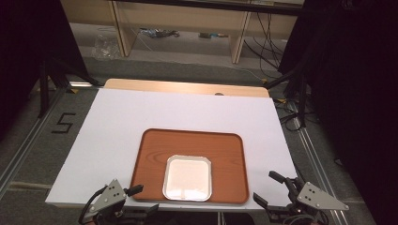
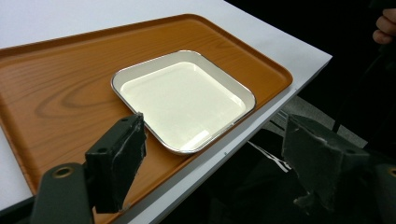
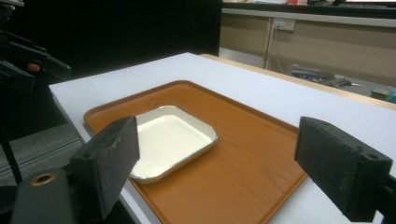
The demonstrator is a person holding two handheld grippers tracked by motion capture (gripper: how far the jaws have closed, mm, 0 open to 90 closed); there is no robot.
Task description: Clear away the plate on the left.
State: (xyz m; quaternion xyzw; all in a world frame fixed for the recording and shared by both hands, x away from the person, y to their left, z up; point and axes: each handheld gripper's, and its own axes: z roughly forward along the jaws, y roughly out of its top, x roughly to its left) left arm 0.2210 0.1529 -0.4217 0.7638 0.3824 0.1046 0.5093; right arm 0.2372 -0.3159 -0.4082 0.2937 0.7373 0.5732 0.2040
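Dish point(image 1: 187, 177), white w/ metal rim, sits on wooden tray point(image 1: 150, 154) toward its 6 o'clock edge, tray on white table point(image 1: 117, 117). Left gripper point(image 1: 133, 198) at dish's 8 o'clock, off tray corner, jaws spread, holding nothing. Right gripper point(image 1: 271, 187) at 4 o'clock by table edge, jaws wide apart, empty too.

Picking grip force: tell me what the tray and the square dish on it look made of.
Tray: wood-grain pattern under a smooth satin finish, so likely laminate or plastic, possibly real wood. Square dish: glossy white inside with a thin silvery rim, so probably enamelled metal, though glazed ceramic is possible.
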